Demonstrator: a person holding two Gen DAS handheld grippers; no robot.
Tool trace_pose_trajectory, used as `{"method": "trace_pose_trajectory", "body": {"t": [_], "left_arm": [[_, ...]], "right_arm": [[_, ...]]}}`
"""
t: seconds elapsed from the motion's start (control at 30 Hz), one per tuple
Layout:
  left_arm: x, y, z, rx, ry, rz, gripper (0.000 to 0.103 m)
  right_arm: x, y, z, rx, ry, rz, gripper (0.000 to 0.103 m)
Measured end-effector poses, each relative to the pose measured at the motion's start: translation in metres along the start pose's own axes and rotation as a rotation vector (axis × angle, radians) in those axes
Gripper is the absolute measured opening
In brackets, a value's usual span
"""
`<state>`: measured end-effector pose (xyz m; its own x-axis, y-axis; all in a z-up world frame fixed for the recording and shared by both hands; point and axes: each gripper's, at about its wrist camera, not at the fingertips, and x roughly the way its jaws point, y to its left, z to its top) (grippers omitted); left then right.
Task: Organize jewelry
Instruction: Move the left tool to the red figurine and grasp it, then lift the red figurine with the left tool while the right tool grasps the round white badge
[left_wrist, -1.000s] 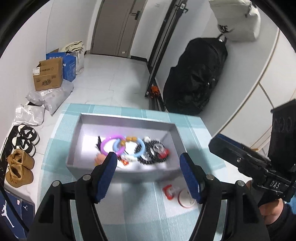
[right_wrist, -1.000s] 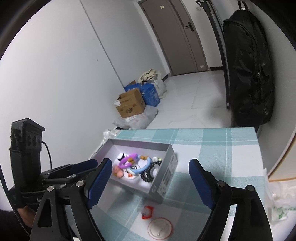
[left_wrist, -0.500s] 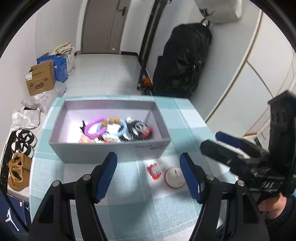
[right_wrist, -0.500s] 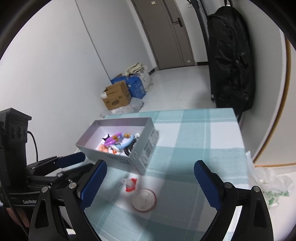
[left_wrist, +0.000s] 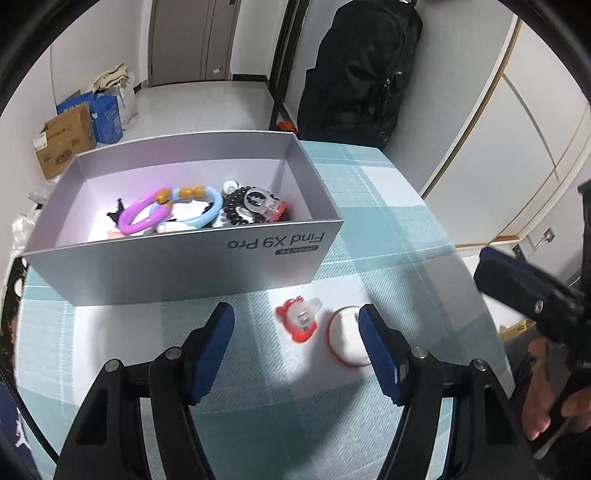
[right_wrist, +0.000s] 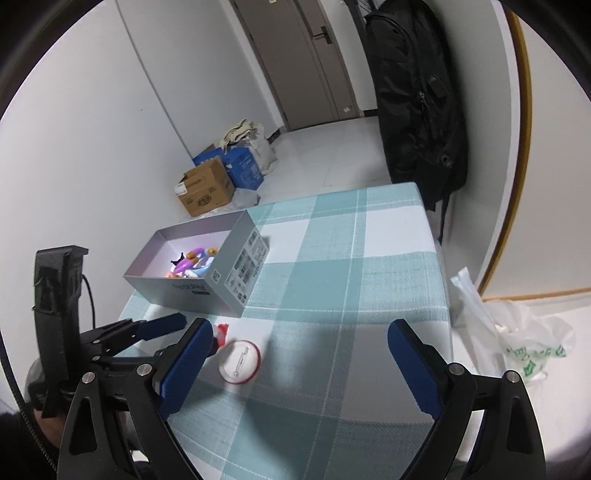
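The left gripper (left_wrist: 297, 319) hangs with its blue pads spread wide, holding nothing. The right gripper (right_wrist: 300, 334) likewise gapes wide, empty, just beside it.

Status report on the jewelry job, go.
Left gripper open, right gripper open, both empty. Red charm and round badge on the tablecloth outside the box. Nothing blocking them.

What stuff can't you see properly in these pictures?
- Left wrist view: the jewelry under the purple plastic ring is hidden by the grey cardboard box front wall.
- Left wrist view: the round white red-rimmed badge is partly behind a blue finger pad.
- Right wrist view: the small red charm is mostly hidden by that gripper's finger.
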<state>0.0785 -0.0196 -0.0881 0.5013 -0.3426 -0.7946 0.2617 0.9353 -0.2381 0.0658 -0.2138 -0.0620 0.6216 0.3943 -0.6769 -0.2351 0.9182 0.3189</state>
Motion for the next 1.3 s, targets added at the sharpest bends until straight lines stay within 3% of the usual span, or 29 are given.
{"method": "trace_pose_trajectory", "body": {"t": [0.03, 0.2, 0.23, 0.27, 0.83, 1.3], "left_arm": [[0.0, 0.0, 0.0, -0.002, -0.002, -0.005, 0.064], [0.005, 0.001, 0.002, -0.007, 0.017, -0.01, 0.035], [0.006, 0.002, 0.001, -0.008, 0.021, -0.011, 0.021], [0.008, 0.002, 0.002, -0.007, 0.028, -0.015, 0.014], [-0.007, 0.002, 0.002, 0.0, -0.014, -0.053, 0.014], [-0.059, 0.024, 0.012, -0.04, -0.18, 0.02, 0.014]], "right_arm": [[0.001, 0.0, -0.001, 0.005, 0.005, -0.002, 0.096], [0.007, 0.004, -0.006, -0.007, 0.033, -0.01, 0.096], [0.007, 0.005, -0.007, -0.015, 0.033, -0.013, 0.096], [0.007, 0.006, -0.008, -0.02, 0.033, -0.017, 0.096], [0.012, 0.017, -0.016, -0.06, 0.041, -0.024, 0.096], [0.041, 0.058, -0.025, -0.197, 0.086, -0.008, 0.091]]}}
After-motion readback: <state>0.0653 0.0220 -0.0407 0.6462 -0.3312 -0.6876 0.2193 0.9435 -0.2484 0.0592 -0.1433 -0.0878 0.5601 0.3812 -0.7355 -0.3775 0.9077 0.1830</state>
